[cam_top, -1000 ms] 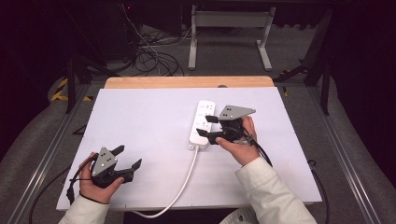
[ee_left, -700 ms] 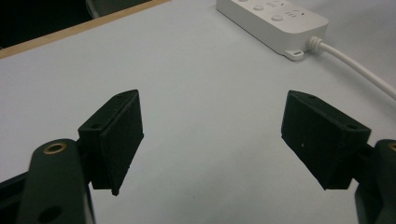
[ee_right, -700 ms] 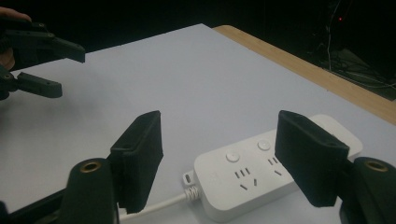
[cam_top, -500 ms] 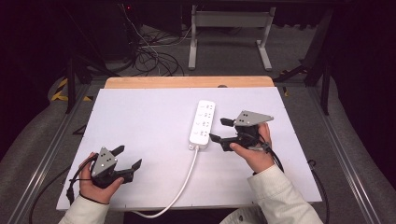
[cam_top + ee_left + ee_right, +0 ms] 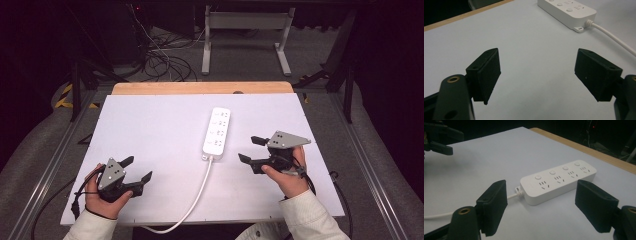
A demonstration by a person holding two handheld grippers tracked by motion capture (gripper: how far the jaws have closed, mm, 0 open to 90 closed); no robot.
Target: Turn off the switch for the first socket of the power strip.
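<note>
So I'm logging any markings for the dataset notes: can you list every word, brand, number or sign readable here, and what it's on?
None can be read.
Power strip: no brand or lettering shows; its four round buttons and socket slots bear no readable marks.
Left gripper and right gripper: the grey plates carry small dots, not text.
White table: blank.
Yellow-and-black striped marking on the floor: a pattern, no words.
</note>
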